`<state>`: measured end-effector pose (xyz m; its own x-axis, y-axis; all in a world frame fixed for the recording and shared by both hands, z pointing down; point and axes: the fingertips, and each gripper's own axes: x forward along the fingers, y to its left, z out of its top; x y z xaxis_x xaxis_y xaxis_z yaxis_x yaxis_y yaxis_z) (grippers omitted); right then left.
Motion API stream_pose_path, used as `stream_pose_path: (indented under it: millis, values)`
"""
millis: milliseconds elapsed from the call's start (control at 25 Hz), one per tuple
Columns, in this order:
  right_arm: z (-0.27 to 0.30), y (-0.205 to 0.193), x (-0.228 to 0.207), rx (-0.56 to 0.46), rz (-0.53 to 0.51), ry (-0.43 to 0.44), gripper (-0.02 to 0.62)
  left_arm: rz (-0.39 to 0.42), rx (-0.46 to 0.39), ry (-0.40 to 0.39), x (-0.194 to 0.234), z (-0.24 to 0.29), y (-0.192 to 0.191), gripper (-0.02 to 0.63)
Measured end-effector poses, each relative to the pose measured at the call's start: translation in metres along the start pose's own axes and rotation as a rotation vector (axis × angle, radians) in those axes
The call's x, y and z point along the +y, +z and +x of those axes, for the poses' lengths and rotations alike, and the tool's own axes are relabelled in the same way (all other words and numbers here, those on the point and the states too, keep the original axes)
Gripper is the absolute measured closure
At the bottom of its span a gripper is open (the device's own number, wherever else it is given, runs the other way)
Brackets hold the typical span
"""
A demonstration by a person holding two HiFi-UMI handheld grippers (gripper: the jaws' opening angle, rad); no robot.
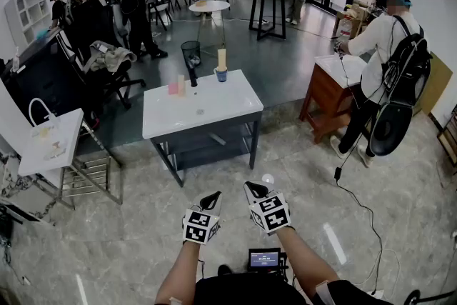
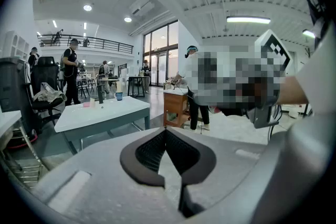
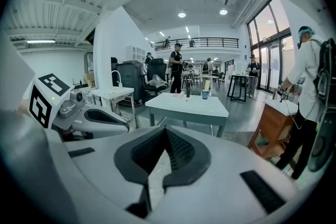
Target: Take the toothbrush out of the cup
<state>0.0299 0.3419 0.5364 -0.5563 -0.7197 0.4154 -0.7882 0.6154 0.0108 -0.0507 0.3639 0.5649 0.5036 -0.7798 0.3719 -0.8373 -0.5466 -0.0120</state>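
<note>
A small blue cup [image 1: 221, 73] stands near the far edge of the white table [image 1: 207, 118], with a pale upright toothbrush [image 1: 222, 58] sticking out of it. The cup also shows small and far off in the left gripper view [image 2: 119, 95] and in the right gripper view [image 3: 205, 94]. My left gripper [image 1: 212, 197] and right gripper [image 1: 254, 188] hang side by side low over the floor, well short of the table. Both are shut with nothing between the jaws: the left gripper's tips [image 2: 166, 131] meet, as do the right gripper's [image 3: 166, 129].
On the table near the cup stand a black upright item [image 1: 191, 75] and a pink block [image 1: 173, 88]. A small white table [image 1: 50, 143] is at the left. At the right a person works at a wooden stand [image 1: 332, 86]. A cable [image 1: 357, 203] lies on the floor.
</note>
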Motion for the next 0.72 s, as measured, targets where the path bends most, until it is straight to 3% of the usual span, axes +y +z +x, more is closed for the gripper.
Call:
stream_pose_path:
  millis: [720]
  values:
    - [0.006, 0.006, 0.000, -0.015, 0.021, 0.044, 0.588, -0.022, -0.021, 0.036, 0.008, 0.002, 0.008, 0.597]
